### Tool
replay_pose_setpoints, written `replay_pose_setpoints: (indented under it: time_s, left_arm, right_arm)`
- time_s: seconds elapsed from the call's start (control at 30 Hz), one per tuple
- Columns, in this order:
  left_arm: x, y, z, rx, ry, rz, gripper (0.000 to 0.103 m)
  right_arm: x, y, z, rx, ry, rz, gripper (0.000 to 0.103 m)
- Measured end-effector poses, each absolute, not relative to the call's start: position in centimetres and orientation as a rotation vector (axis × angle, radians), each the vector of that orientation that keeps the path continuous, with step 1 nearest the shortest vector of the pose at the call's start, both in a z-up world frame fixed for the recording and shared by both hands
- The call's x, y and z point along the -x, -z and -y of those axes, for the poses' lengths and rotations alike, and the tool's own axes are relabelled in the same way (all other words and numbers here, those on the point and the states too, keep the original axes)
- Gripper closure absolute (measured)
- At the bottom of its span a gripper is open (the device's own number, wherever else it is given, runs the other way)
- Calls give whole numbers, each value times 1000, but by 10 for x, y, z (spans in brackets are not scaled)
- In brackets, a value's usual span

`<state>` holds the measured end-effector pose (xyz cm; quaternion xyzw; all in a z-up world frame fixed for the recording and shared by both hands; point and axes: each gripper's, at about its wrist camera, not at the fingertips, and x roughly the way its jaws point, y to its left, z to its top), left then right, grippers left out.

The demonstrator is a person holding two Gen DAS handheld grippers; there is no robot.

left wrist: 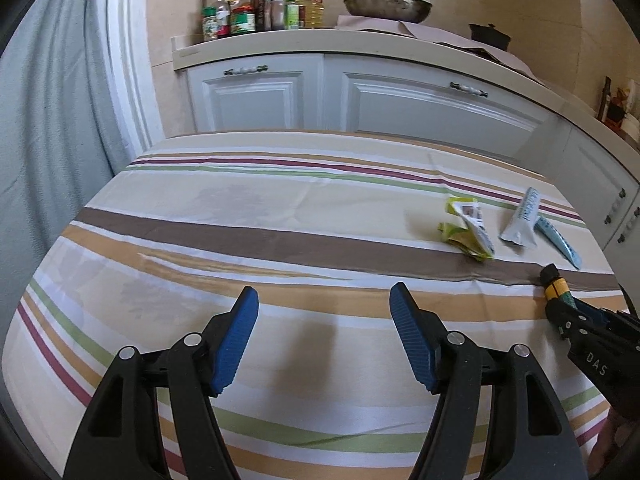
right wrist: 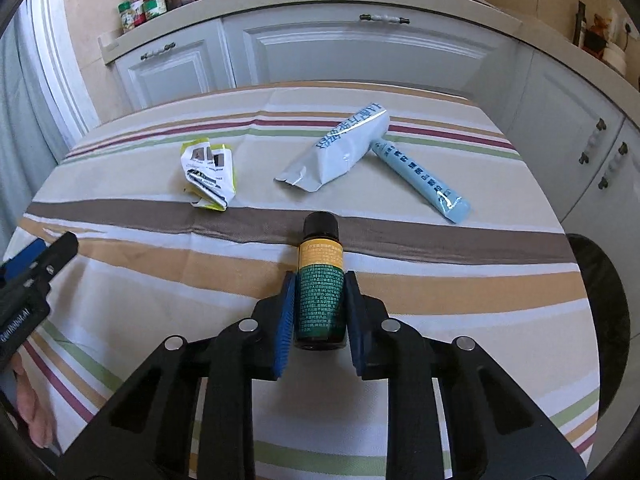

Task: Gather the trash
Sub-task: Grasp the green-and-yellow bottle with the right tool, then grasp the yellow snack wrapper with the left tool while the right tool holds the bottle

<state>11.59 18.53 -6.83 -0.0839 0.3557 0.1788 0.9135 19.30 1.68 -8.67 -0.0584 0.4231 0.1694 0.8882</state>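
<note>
Right tool has its blue pads pressed against the sides of a small dark bottle, which lies lengthwise between them on the striped worktop, cap toward the far edge and roughly midway across. For a sound pick-up I'd want the pinch kept square on the label's lower half, then a straight lift before any swing, since a round bottle can roll out of flat pads. Left tool stands spread with nothing between its pads, over bare cloth near the near edge.

Remaining trash sits beyond: a crumpled yellow wrapper toward the far left, a grey pouch and a blue tube toward the far right corner, the pouch overlapping the tube's end. Open cloth lies all around the bottle. Cabinets stand just past the far edge, so lifting back toward the near side looks freest.
</note>
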Motion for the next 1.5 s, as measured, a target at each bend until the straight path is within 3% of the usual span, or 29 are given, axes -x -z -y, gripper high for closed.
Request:
replay_pose_setpoints:
  time_s: [0.77, 1.5]
  left_arm:
    - [-170, 67, -117, 99, -253, -750, 37]
    - [-226, 80, -115, 63, -256, -827, 37]
  right_arm:
    - [-227, 75, 73, 69, -204, -783, 80]
    - [-274, 80, 97, 34, -201, -805, 80]
